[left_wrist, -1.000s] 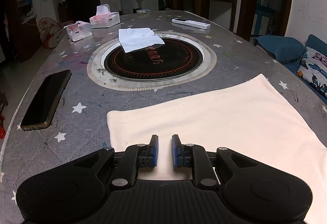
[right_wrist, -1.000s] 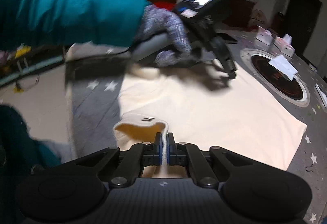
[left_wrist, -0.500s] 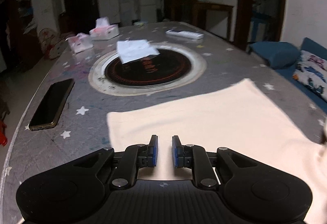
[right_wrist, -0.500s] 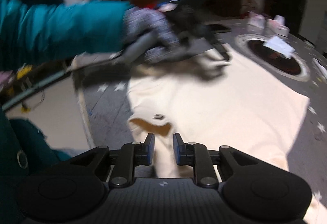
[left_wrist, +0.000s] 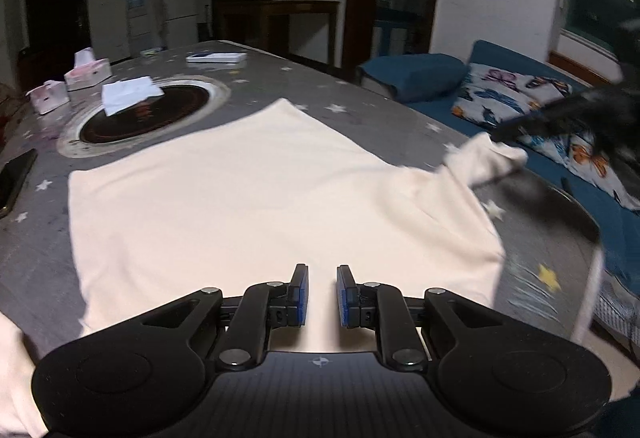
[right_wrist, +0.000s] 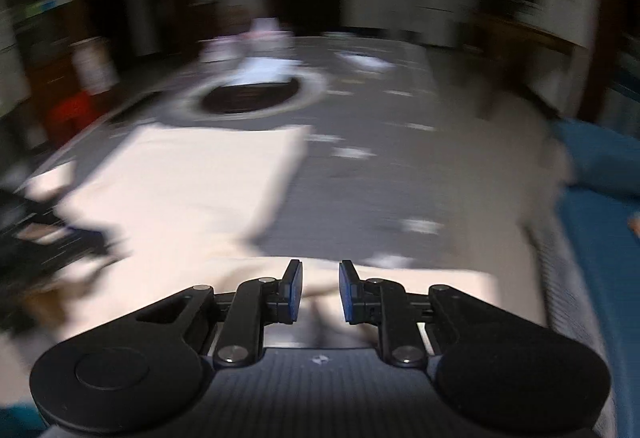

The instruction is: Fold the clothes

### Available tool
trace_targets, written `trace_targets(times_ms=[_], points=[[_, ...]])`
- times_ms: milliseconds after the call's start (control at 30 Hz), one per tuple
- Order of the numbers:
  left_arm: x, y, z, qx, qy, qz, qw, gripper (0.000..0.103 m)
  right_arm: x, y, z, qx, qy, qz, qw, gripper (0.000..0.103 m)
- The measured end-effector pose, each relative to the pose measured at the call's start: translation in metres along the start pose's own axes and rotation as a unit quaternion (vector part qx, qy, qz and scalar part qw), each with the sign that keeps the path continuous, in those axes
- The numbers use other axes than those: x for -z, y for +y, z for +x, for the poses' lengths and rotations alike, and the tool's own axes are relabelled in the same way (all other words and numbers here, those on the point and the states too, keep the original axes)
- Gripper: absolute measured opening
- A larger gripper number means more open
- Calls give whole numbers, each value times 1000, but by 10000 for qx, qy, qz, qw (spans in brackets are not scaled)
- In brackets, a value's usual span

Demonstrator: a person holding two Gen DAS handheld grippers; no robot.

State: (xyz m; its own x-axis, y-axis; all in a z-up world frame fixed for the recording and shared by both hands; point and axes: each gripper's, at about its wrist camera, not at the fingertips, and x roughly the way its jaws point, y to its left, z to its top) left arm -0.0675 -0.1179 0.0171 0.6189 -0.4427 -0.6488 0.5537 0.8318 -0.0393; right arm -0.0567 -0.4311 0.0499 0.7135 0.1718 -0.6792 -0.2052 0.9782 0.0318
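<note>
Cream cloth of the garment [left_wrist: 248,198] lies spread flat on the grey star-printed table [left_wrist: 360,106], near its near edge; one sleeve [left_wrist: 488,158] is bunched up at the right; the left gripper [left_wrist: 319,294] hovers over the near hem, jaws apart and empty; the right gripper [right_wrist: 320,292], in a blurred view, is likewise parted with nothing between its fingers; a round black inset [left_wrist: 144,112] sits far left.

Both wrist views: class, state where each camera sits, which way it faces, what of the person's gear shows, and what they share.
Left wrist: on the left gripper, facing along the table over the shirt; open fingers show.
Right wrist: on the right gripper, facing down the table, blurred; open fingers show.
Shared: shirt, round hob, tissue boxes.
</note>
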Motion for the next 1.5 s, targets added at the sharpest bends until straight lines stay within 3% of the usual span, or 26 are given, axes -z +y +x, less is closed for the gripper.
trace_targets(times_ms=[100, 267, 400, 600, 767, 1067, 1233, 1300, 1500], points=[[4, -5, -2, 21, 27, 5, 10000, 18, 3, -39, 15, 481, 74, 485, 9976, 20], [7, -7, -7, -27, 31, -57, 10000, 20, 5, -78, 41, 737, 155, 757, 9943, 23], [2, -15, -13, 92, -40, -3, 9999, 24, 9, -88, 55, 606, 286, 863, 9940, 23], [-15, -44, -9, 570, -199, 246, 9979, 34, 4, -98, 60, 301, 284, 1012, 9940, 22], [-24, -73, 4, 746, -233, 552, 9954, 38, 1, -91, 56, 351, 203, 758, 9963, 5], [-30, -102, 35, 730, -125, 851, 9936, 38, -46, -57, 16, 285, -810, -35, 9963, 4], [-26, -106, 46, 814, -14, 925, 9924, 27, -61, -53, -28, 38, -1872, -111, 9822, 2], [-23, -108, 47, 904, 8, 979, 9911, 20, -56, -59, -43, 117, -2092, -18, 9778, 2], [-20, -112, 48, 1148, 32, 1104, 9872, 20, -23, -81, -24, 512, -1250, 676, 9885, 5]])
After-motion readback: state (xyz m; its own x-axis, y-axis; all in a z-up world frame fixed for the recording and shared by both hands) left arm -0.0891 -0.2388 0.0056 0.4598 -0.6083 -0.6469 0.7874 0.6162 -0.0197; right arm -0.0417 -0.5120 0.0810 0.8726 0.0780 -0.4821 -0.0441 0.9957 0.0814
